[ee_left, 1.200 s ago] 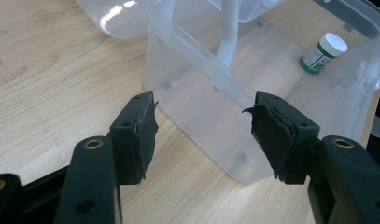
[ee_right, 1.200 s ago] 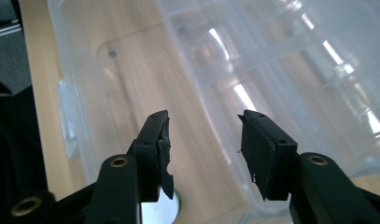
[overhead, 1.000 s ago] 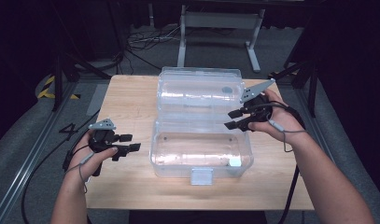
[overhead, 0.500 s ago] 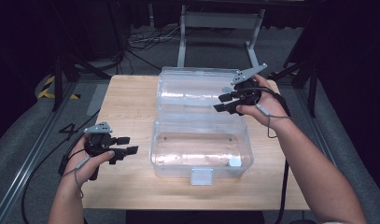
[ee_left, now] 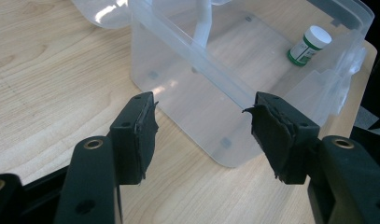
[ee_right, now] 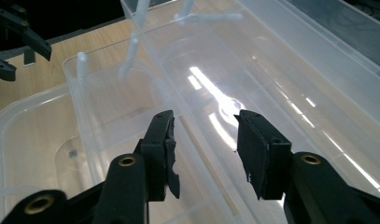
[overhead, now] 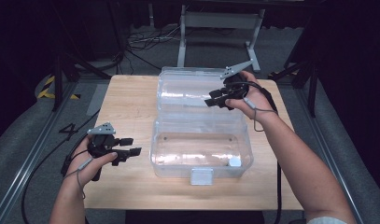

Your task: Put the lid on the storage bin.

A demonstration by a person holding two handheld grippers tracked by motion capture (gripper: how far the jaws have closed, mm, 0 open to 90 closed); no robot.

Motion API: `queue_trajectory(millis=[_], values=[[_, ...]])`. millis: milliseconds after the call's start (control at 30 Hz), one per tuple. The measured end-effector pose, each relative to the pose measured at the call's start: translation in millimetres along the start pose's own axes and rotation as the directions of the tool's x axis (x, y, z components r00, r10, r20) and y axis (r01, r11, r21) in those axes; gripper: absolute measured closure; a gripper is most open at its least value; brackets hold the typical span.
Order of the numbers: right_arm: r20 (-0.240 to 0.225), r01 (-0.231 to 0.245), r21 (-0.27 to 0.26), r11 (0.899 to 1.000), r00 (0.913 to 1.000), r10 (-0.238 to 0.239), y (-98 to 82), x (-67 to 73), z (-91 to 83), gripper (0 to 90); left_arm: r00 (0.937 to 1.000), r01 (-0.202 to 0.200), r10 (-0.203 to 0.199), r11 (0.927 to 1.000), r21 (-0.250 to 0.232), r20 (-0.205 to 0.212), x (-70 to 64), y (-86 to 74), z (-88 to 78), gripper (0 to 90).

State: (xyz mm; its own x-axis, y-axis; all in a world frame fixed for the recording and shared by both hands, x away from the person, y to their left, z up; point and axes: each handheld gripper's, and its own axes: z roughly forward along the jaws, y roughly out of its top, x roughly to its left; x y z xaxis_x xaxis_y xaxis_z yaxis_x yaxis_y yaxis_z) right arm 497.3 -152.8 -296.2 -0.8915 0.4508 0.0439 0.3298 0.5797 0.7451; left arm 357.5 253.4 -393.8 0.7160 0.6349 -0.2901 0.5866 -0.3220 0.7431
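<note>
A clear plastic box (overhead: 178, 154) stands open on the wooden table (overhead: 127, 112), its lid (overhead: 187, 88) laid back on the far side. In the box's near right corner lies a small bottle (overhead: 234, 162) with a white cap and green label (ee_left: 309, 45). My left gripper (overhead: 135, 145) rests left of the box, open, its jaws facing the box wall (ee_left: 192, 93) with nothing between them (ee_left: 201, 105). My right gripper (overhead: 207, 102) hovers over the lid (ee_right: 281, 79). Its jaws have just been closing but stand open and empty (ee_right: 205, 119).
A white latch (overhead: 201, 176) sticks out at the box's front. Bare table lies to the left of the box and along the near edge. Cables and metal stand legs (overhead: 215, 28) are on the floor beyond the table.
My right gripper has moved from the box's right side leftward and away, over the lid, and its jaws have narrowed a little. The left gripper has stayed in place.
</note>
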Motion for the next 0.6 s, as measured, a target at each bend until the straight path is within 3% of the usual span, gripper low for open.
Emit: queue_trajectory(millis=[167,300,467,600], values=[[-0.034,0.041,0.035,0.999,0.9986,-0.04,2.4,1.4,15.6,61.7,1.0,-0.004,0.004,1.0,0.0,0.007,-1.8,1.0,1.4,40.8],[0.01,0.065,0.049,0.997,0.9978,-0.065,3.7,4.3,17.4,72.5,0.9998,-0.008,0.008,1.0,-0.004,0.019,-3.6,2.3,2.1,40.8],[0.018,0.044,0.03,0.999,0.9988,-0.045,0.9,4.1,17.9,73.8,0.9996,-0.018,0.018,0.9998,-0.006,0.024,-6.7,4.8,2.5,40.9],[0.032,0.066,0.019,0.998,0.9973,-0.067,-1.6,6.1,17.7,75.1,0.9985,-0.04,0.041,0.9992,-0.007,0.036,-11.7,8.1,4.8,41.0]])
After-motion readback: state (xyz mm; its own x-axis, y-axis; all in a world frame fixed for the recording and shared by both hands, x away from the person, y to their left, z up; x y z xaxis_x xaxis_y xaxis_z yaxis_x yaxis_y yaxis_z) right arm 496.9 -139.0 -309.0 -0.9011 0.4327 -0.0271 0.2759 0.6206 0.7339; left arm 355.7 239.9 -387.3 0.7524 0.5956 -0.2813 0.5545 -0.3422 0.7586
